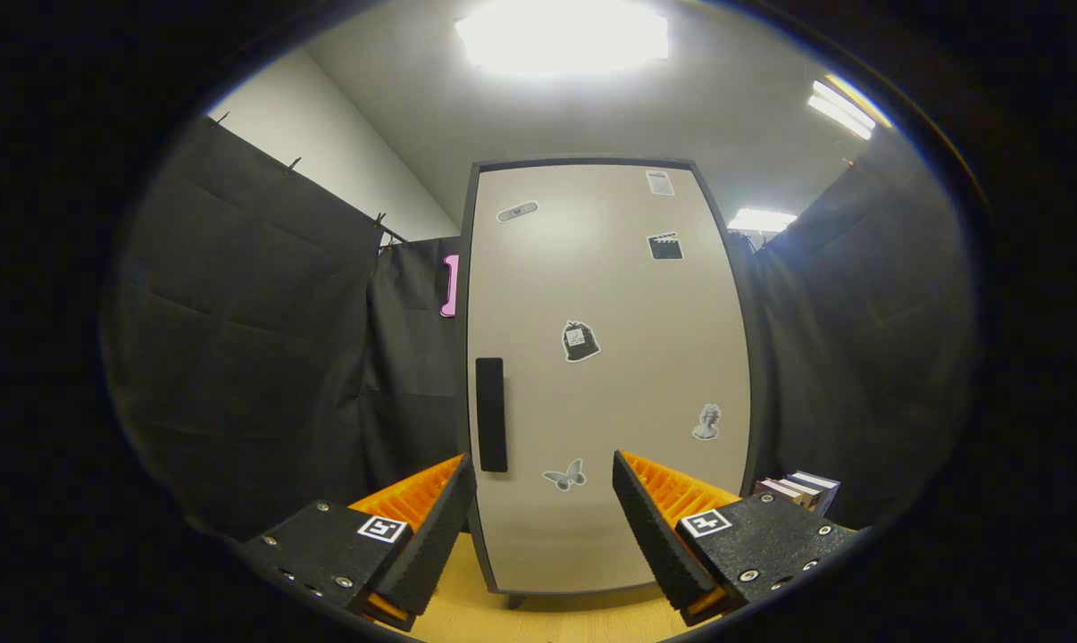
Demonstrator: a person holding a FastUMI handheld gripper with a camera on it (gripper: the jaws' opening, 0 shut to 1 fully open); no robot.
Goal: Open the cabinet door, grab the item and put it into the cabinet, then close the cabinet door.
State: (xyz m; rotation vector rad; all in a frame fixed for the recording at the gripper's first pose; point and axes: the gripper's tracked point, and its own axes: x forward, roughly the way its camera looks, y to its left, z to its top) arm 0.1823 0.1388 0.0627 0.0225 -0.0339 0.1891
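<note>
A tall cabinet stands straight ahead with its beige door (605, 375) shut. Several small stickers dot the door. A dark vertical handle (491, 414) sits on the door's left side, just above my left fingertip. My gripper (543, 469) is open, with nothing between its fingers, a short way in front of the door's lower part. A few books (802, 489) stand to the right of the cabinet's base, just beyond my right finger.
The cabinet rests on a light wooden tabletop (538, 616). Black cloth walls (262, 339) close in on the left and right. Ceiling lights glare above the cabinet.
</note>
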